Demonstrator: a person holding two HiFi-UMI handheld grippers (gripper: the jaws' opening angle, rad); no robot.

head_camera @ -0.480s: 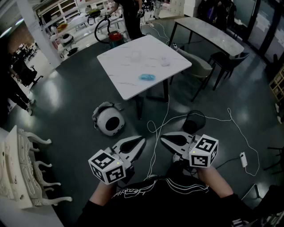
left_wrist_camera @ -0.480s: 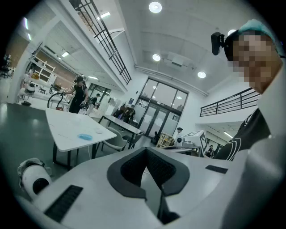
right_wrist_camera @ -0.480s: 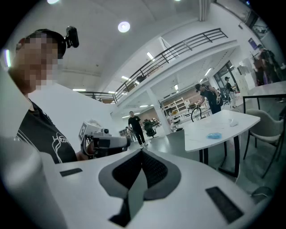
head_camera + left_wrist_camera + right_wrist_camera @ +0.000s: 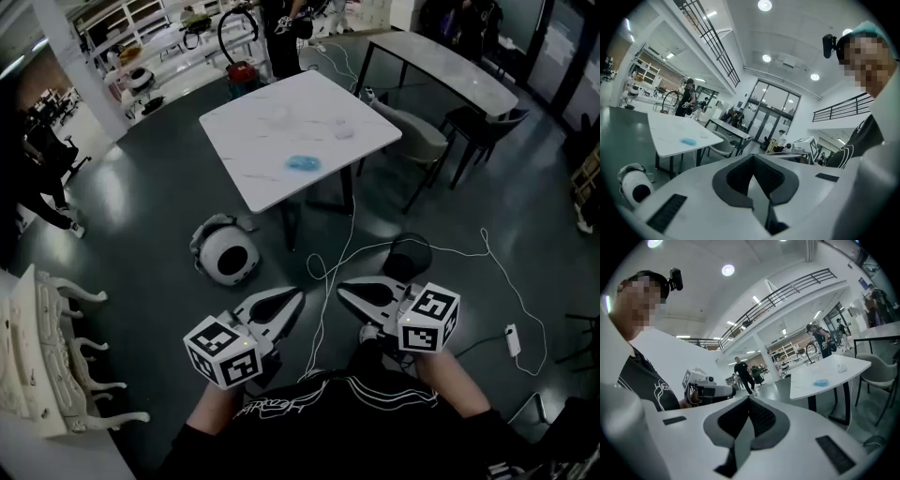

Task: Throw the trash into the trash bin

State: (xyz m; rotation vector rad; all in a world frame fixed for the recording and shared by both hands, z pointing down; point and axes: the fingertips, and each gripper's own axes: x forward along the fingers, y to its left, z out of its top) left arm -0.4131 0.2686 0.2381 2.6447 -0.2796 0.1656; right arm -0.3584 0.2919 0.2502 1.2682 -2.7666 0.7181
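The left hand-held gripper (image 4: 296,297) and the right hand-held gripper (image 4: 345,289) hover side by side over the dark floor (image 4: 141,206), close to the person's body, both pointing toward the far desk (image 4: 246,141). Each one's jaws are pressed together with nothing between them, as the left gripper view (image 4: 753,157) and the right gripper view (image 4: 749,400) show. The trash lies on the desk, well apart from both grippers: a blue piece (image 4: 302,163) near the desk's near edge, and a white scrap (image 4: 345,129) farther back to its right. The bin (image 4: 410,255), a dark round basket, stands on the floor just beyond the right gripper, near the desk's right side. A white cable (image 4: 352,246) trails across the floor between the grippers and past the bin. A round white device (image 4: 228,255) lies on the floor left of the desk's legs, and a chair (image 4: 412,141) stands at the desk's right.
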